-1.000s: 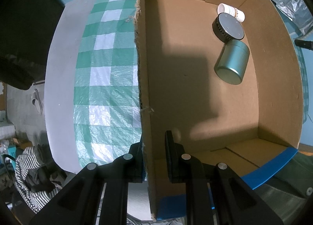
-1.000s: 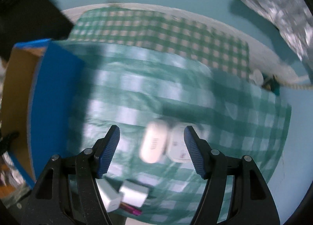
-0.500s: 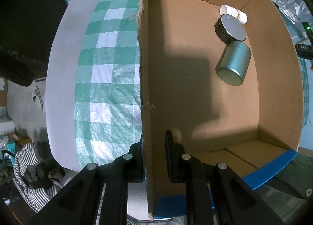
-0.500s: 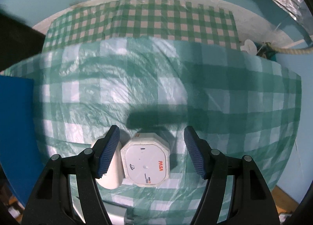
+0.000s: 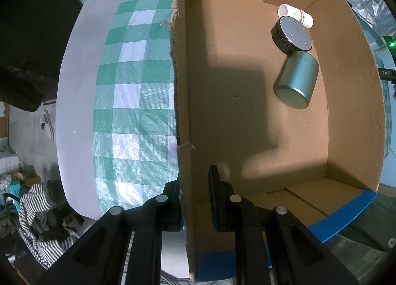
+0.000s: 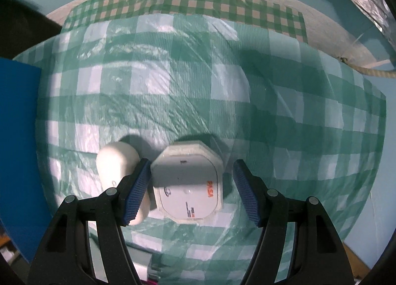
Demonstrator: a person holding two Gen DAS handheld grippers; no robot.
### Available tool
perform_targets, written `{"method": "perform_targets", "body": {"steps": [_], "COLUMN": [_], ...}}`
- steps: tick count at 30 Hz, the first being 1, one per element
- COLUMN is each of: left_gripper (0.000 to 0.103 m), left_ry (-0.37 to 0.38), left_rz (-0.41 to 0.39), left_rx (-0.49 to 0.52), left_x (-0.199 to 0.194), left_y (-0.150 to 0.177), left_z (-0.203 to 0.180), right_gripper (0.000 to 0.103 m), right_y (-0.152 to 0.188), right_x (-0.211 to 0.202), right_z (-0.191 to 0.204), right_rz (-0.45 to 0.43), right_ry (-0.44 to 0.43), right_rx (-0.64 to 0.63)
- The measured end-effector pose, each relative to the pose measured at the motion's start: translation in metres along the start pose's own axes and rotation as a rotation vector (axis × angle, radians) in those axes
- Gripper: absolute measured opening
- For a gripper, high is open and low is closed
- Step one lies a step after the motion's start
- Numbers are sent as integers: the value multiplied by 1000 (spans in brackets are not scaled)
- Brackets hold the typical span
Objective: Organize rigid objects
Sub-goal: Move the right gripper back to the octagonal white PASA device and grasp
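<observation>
My left gripper (image 5: 194, 183) is shut on the near wall of a cardboard box (image 5: 182, 111), one finger outside and one inside. Inside the box lie a green metal tin (image 5: 295, 80), a black round disc (image 5: 292, 33) and a white bottle (image 5: 295, 15). My right gripper (image 6: 191, 183) is open and straddles a white octagonal box (image 6: 188, 183) with a printed lid on the green checked cloth; its left pad is close to the box, the right pad stands apart. A white oval case (image 6: 116, 168) lies just left of the left finger.
The green checked tablecloth (image 6: 198, 87) covers a round table with a white rim (image 5: 74, 111). A blue box flap (image 6: 17, 136) is at the left of the right wrist view. Striped clothing (image 5: 37, 210) lies on the floor below the table edge.
My right gripper has come down and forward over the white octagonal box, which now sits between the open fingers. My left gripper has kept its hold on the box wall.
</observation>
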State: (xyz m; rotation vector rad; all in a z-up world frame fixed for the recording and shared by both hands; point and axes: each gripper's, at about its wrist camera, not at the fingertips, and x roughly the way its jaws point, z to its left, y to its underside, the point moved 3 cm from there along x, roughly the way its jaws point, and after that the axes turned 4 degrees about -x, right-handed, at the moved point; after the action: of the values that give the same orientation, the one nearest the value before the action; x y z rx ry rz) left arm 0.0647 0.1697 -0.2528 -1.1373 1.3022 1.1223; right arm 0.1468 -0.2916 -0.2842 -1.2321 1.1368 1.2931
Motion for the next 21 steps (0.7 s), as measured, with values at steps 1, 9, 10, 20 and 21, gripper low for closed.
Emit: {"method": "perform_targets", "body": {"steps": [1,9,10,20,21], "left_gripper": [16,16,16,16,16], "left_ry": [0,-2,-2,-1,-1], "left_rz": [1,1,1,1,1], "left_rx": [0,0,-1,-4,-4], "left_x": [0,0,0,1,1], "left_y": [0,-2,-2,-2,-2], "left_z": [0,0,1,3,3], "right_gripper": [69,69,69,52,52], "right_y": [1,7,8,14,15], "right_x": [0,2,1,-2,-2], "right_z": [0,3,5,7,7], "right_rz": [-1,-7,-13,-23,-20], "right_ry": [3,44,49,46,42], "right_rx": [-8,-64,-65,-44,-44]}}
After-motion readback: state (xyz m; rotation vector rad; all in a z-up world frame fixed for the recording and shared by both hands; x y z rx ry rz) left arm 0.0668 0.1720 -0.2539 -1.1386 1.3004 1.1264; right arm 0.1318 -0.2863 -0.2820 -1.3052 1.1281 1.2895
